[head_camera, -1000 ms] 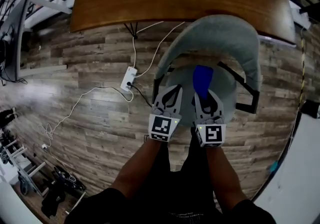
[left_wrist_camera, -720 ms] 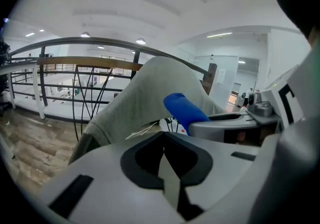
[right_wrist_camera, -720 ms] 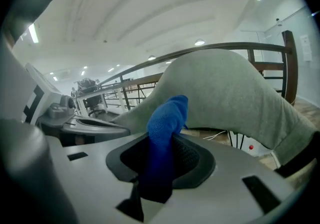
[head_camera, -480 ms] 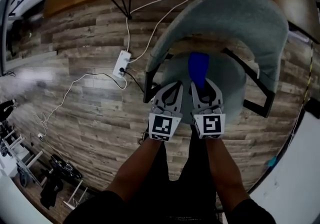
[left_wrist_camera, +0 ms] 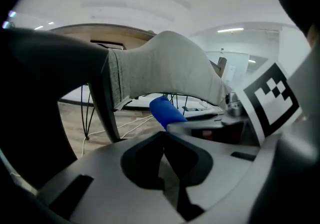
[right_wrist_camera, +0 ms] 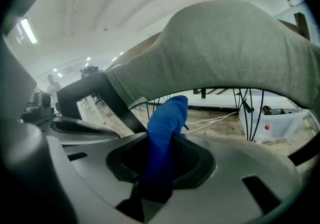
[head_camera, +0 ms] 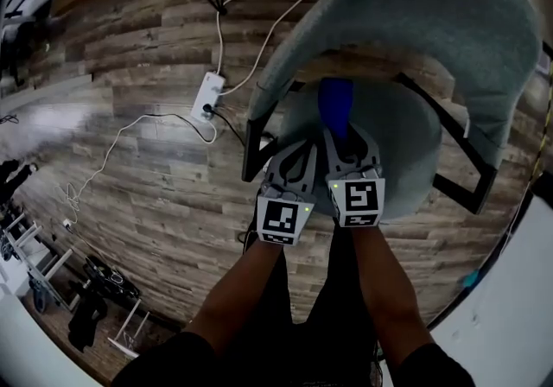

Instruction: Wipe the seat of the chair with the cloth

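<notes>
One grey chair, one blue cloth — right gripper clamped on it, left gripper pressed together, empty.

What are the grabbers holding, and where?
The right gripper pinches the blue cloth by one end. The left gripper holds nothing, jaws shut.

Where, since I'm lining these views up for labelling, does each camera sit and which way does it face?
Head view: on the person's head, facing steeply down at the chair seat and floor; shows both forearms, the left hand-held gripper and the right hand-held gripper.
Left gripper view: on the left hand-held gripper, facing along its shut, empty jaws toward the backrest.
Right gripper view: on the right hand-held gripper, facing along jaws shut on the blue cloth, toward the backrest.
Shared: all three show the cloth and backrest.
</notes>
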The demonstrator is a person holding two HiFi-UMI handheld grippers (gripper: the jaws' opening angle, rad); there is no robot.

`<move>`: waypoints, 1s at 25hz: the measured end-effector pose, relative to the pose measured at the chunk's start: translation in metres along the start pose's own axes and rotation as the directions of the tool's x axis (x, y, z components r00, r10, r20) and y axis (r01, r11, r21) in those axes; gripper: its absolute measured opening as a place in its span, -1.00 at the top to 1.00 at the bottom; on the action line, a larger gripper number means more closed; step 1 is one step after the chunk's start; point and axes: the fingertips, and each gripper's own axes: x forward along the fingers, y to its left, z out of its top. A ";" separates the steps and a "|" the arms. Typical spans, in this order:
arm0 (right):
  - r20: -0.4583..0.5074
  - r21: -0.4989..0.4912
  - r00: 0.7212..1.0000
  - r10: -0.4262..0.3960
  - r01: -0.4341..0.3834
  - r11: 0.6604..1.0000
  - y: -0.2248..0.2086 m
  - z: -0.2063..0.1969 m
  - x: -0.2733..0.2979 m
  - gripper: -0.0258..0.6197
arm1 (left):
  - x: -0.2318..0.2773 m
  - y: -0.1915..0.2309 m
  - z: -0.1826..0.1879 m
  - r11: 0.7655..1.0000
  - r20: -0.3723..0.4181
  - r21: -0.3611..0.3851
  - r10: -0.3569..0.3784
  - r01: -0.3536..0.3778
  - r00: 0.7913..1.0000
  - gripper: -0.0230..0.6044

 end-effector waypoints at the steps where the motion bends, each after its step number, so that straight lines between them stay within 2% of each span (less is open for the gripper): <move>1: -0.010 0.003 1.000 0.003 -0.003 1.000 0.000 -0.002 0.005 0.57 | 0.001 0.001 -0.002 1.000 0.000 -0.002 0.001 -0.001 1.000 0.91; 14: -0.147 -0.049 0.988 0.049 -0.056 0.997 -0.002 -0.033 0.046 0.57 | 0.002 -0.005 -0.022 0.999 0.007 0.000 -0.032 0.032 0.999 0.91; 21: -0.198 -0.086 0.980 0.010 -0.027 0.996 -0.003 -0.041 0.052 0.57 | 0.004 -0.002 -0.029 0.999 -0.002 0.002 -0.036 0.036 0.999 0.91; 25: -0.211 -0.094 0.976 -0.043 0.024 0.995 -0.015 -0.043 0.049 0.57 | 0.006 -0.003 -0.029 0.999 -0.005 0.015 -0.039 0.039 0.999 0.91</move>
